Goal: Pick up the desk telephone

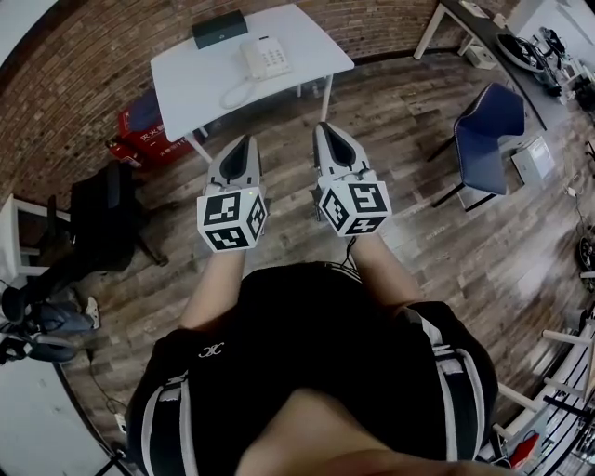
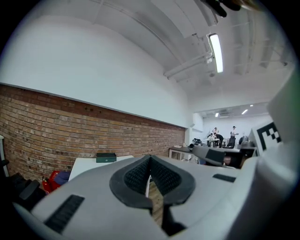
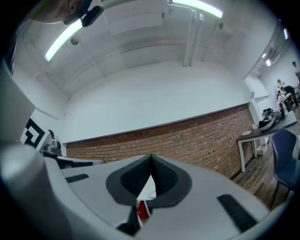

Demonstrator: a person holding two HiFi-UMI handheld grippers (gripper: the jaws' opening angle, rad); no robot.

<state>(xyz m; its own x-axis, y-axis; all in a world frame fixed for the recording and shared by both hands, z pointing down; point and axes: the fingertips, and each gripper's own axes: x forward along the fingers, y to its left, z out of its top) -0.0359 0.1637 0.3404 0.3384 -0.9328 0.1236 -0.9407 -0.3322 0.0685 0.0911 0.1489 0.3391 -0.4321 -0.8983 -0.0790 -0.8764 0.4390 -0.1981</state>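
A white desk telephone (image 1: pixel 266 57) with a coiled cord sits on a white table (image 1: pixel 186 84) by the brick wall, far ahead of me. My left gripper (image 1: pixel 246 141) and right gripper (image 1: pixel 324 129) are held side by side over the wooden floor, well short of the table, both pointing towards it. Both are shut with nothing between their jaws. In the left gripper view the closed jaws (image 2: pixel 150 161) fill the lower frame, with the table's edge (image 2: pixel 86 163) beyond. The right gripper view shows its closed jaws (image 3: pixel 151 159) against the brick wall.
A dark green box (image 1: pixel 219 28) lies on the table behind the telephone. A red bag (image 1: pixel 149 130) sits under the table's left side. A black chair (image 1: pixel 107 218) stands at left, a blue chair (image 1: pixel 488 130) at right, and a long desk (image 1: pixel 502 46) far right.
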